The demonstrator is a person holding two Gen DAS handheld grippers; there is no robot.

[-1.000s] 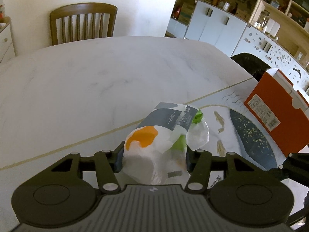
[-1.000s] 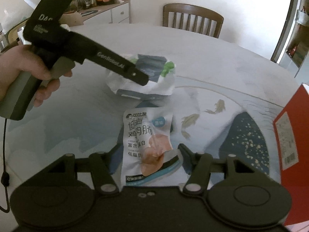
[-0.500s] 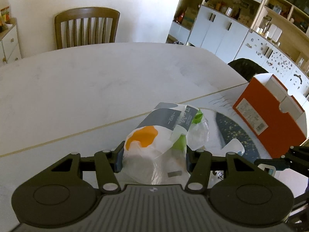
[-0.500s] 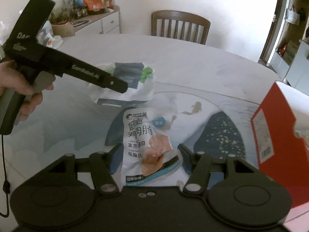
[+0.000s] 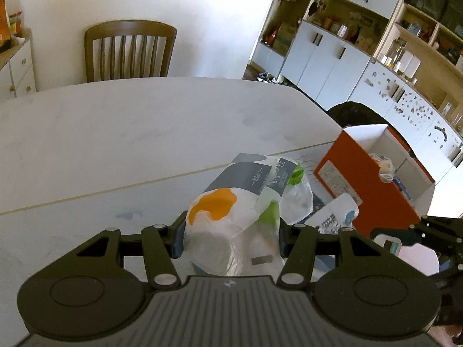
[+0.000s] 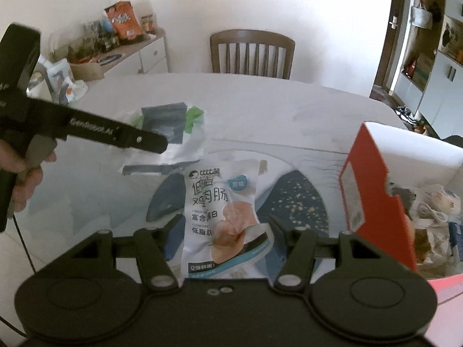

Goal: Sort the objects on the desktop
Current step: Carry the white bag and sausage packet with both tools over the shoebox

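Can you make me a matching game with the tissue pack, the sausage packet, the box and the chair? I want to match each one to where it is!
Things:
1. tissue pack
2. sausage packet
3. orange box
4. wooden chair

Places:
A. behind the table's far edge
B. held in the right gripper
C. standing open on the table
D. held in the left gripper

Pairs: 1-D, 2-B, 3-C, 4-A
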